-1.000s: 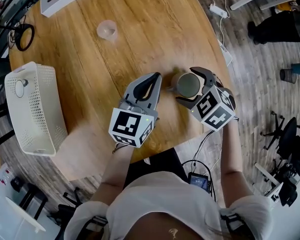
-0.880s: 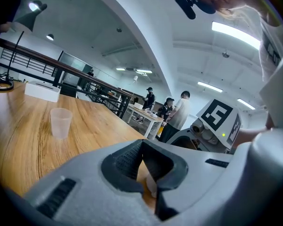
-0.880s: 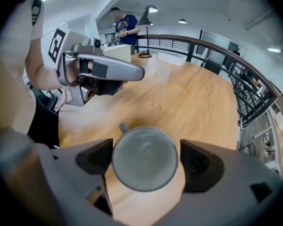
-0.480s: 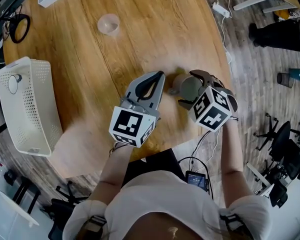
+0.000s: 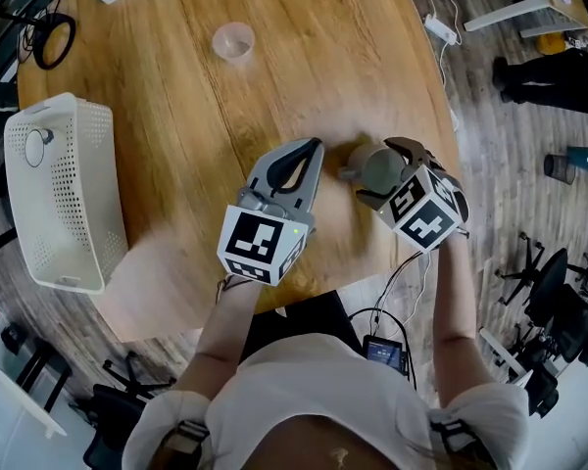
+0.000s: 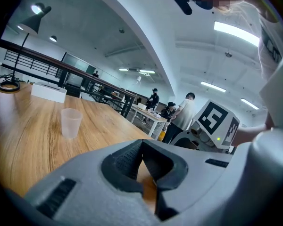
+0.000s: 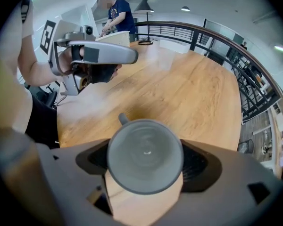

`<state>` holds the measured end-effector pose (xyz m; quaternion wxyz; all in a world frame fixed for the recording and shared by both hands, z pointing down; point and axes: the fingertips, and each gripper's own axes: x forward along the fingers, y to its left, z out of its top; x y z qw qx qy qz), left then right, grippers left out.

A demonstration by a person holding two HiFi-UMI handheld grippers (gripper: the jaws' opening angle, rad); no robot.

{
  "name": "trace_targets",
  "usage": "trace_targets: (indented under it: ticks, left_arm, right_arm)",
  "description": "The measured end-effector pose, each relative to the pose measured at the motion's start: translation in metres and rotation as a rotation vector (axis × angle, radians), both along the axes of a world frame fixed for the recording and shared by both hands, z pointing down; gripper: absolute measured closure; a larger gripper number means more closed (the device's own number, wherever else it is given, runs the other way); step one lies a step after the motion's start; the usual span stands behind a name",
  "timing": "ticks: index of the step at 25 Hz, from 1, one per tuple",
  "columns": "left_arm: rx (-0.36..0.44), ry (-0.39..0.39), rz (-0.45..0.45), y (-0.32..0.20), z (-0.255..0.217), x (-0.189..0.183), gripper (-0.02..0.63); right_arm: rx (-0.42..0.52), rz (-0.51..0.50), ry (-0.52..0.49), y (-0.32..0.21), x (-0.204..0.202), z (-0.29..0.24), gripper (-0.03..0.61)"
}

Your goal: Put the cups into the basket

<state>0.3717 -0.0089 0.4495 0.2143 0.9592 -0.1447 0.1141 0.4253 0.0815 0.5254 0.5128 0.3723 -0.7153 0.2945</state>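
Mug [image 7: 145, 155]: grey, clamped at its sides between the jaws of my right gripper [image 5: 380, 172], open mouth toward that gripper's camera, handle on the far side.
Left gripper [image 5: 312, 151]: my jaws are closed together with nothing in them, just beside the mug.
Clear cup [image 5: 233, 40]: upright on the bench [image 5: 167, 116], well apart from both grippers.
Basket [image 5: 73, 213]: white, at the bench's left edge, far from the mug.
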Motion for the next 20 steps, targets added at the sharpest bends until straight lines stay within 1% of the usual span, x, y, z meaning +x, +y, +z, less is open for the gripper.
trace_targets:
  ticks: [6, 10, 15, 20]
  left_arm:
    - [0.013, 0.002, -0.033, -0.003, -0.007, -0.016, 0.607]
    - [0.035, 0.006, -0.057, -0.003, -0.019, -0.029, 0.607]
    - [0.065, 0.007, -0.102, -0.005, -0.034, -0.054, 0.607]
    - [0.086, 0.014, -0.160, -0.012, -0.046, -0.087, 0.607]
  right_arm:
    - [0.032, 0.001, 0.040, -0.003, -0.003, -0.017, 0.161]
    - [0.049, 0.029, 0.021, -0.003, -0.009, -0.032, 0.161]
    - [0.061, 0.047, 0.035, -0.008, -0.017, -0.045, 0.161]
    - [0.090, 0.019, 0.032, -0.019, -0.037, -0.061, 0.161]
